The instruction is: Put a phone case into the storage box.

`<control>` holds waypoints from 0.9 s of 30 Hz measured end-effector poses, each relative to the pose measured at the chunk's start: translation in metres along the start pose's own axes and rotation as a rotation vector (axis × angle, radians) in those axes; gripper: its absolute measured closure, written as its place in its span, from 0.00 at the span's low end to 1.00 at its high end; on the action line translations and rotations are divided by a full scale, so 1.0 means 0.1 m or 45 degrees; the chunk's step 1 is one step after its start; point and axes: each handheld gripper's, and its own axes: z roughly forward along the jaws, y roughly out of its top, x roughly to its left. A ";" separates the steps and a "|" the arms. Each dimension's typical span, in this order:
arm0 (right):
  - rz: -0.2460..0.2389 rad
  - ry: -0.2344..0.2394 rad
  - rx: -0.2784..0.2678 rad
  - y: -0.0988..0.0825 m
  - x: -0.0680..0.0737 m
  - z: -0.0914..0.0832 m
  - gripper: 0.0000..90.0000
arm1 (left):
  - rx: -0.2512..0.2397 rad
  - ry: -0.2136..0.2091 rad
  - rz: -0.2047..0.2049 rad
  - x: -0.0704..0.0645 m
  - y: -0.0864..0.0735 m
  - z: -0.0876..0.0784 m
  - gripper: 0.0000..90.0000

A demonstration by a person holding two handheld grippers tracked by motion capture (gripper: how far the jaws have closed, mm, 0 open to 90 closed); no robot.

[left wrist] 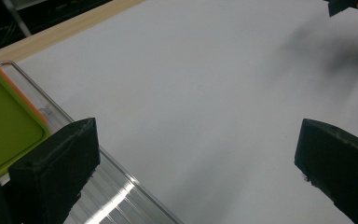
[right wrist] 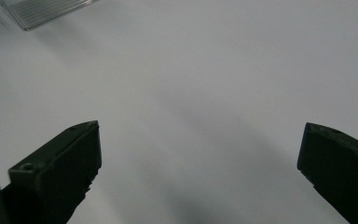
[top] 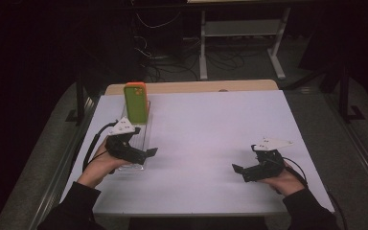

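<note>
Left gripper (top: 133, 146) sits over the near end of the clear, ribbed plastic tray (top: 147, 125) at the left of the white table (top: 211, 129). Jaws spread wide, nothing between them. The green, flat rectangular case with an orange rim (top: 136, 101) stands upright at the tray's far end, apart from the gripper.

Right gripper (top: 254, 166) is at the right near side of the table, well apart from the tray, pointing left. Jaws also spread wide, gripping nothing.

High view gives the overall layout: both hands, tray, case, wooden table edge beyond the white surface.

Left gripper view adds close detail: the case's green face and orange rim (left wrist: 2, 121) just behind its left-side jaw, the tray's clear wall (left wrist: 116, 182) running under that jaw, bare table between the jaws. Whether the jaw touches the tray: cannot tell. The other gripper (left wrist: 349, 5) peeks in at the top right corner.

Right gripper view: bare white surface between the jaws, one ribbed tray corner (right wrist: 42, 11) at top left, far off.
</note>
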 end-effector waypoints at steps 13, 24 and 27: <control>-0.004 -0.001 -0.032 0.03 0.01 -0.03 0.00 | 0.013 -0.027 0.025 -0.04 -0.24 -0.02 0.00; -0.001 0.006 -0.059 0.04 0.02 -0.06 0.00 | 0.013 -0.051 0.024 -0.08 -0.35 -0.01 0.00; -0.003 0.008 -0.066 0.05 0.02 -0.06 0.00 | 0.025 -0.051 0.024 -0.08 -0.37 0.00 0.00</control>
